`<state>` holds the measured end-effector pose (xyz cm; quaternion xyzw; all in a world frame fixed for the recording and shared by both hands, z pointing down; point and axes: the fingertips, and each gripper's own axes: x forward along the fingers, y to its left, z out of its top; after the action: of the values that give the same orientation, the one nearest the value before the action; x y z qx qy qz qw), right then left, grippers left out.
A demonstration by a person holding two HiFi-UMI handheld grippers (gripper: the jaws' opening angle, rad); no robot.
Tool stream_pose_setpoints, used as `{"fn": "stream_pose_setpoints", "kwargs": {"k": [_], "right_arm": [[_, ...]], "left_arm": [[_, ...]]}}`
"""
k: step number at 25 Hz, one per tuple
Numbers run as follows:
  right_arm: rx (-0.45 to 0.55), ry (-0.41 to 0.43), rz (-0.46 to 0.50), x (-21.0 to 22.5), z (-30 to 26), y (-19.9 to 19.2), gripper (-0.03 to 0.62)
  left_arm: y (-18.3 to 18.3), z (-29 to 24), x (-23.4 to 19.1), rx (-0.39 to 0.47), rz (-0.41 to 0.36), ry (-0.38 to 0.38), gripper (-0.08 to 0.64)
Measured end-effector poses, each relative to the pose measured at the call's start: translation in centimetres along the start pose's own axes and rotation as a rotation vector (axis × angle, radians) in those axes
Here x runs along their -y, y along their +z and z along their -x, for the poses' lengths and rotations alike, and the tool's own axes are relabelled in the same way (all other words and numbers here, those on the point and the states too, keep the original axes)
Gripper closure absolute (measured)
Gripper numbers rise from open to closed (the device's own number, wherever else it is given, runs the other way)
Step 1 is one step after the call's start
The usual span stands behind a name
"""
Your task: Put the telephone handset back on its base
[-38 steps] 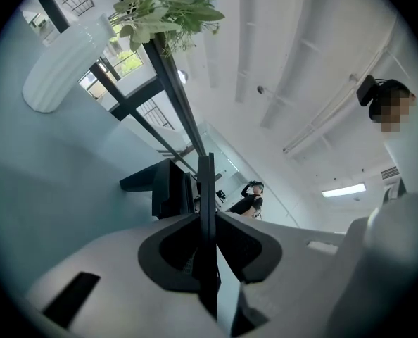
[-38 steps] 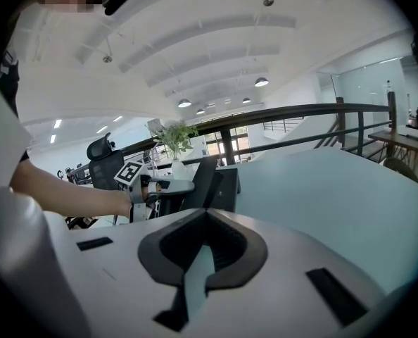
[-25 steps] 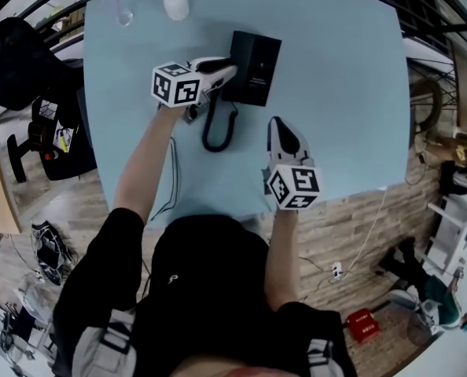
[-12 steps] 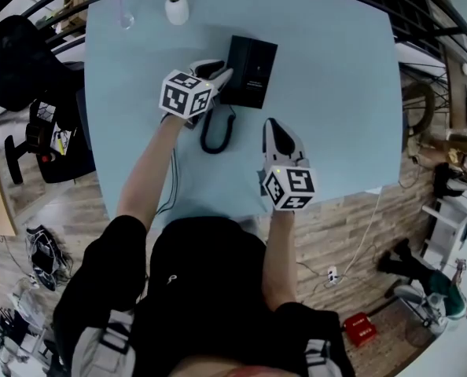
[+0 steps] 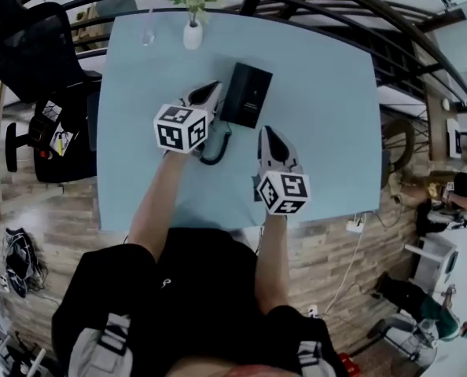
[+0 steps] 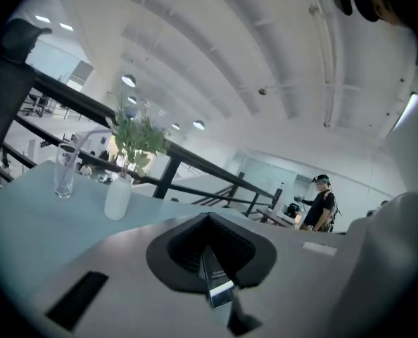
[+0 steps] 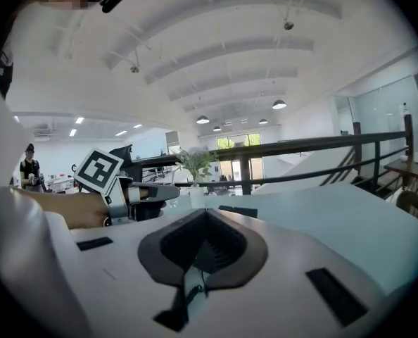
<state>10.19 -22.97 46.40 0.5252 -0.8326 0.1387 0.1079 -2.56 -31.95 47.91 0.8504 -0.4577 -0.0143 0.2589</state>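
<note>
The black telephone base (image 5: 251, 96) sits flat on the pale blue table (image 5: 328, 108), a little back of centre. Its long side runs away from the person and leans slightly to the right. The handset (image 5: 232, 93) appears to lie along the base's left side, but black on black makes its outline hard to separate. The dark coiled cord (image 5: 220, 146) loops off the near left corner onto the tabletop and curls back toward the base.

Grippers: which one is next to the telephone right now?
The left gripper, jaws shut on nothing, its tip right beside the black telephone; the right gripper hangs apart from it, nearer the person.
</note>
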Motion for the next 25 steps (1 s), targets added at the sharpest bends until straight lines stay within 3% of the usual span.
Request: {"fn": "stream_pose_setpoints", "kwargs": {"k": [7, 11, 14, 19, 25], "right_arm": [[0.142, 0.082, 0.064, -0.7, 0.0, 7.4, 0.600], [0.200, 0.049, 0.069, -0.6, 0.2, 11.4, 0.600], [0.237, 0.068, 0.070, -1.4, 1.5, 13.3, 0.600], [0.235, 0.103, 0.216, -4.3, 3.5, 12.4, 0.600], [0.245, 0.146, 0.200, -3.8, 5.1, 12.3, 0.600]], "left_arm": [[5.5, 6.2, 3.8, 0.139, -0.068, 0.169, 0.560], [6.9, 9.6, 5.9, 0.164, -0.229, 0.256, 0.561], [7.1, 11.9, 7.2, 0.197, -0.279, 0.308, 0.561], [7.7, 13.6, 8.3, 0.250, -0.278, 0.366, 0.561], [7.4, 13.5, 11.4, 0.272, -0.313, 0.378, 0.561]]}}
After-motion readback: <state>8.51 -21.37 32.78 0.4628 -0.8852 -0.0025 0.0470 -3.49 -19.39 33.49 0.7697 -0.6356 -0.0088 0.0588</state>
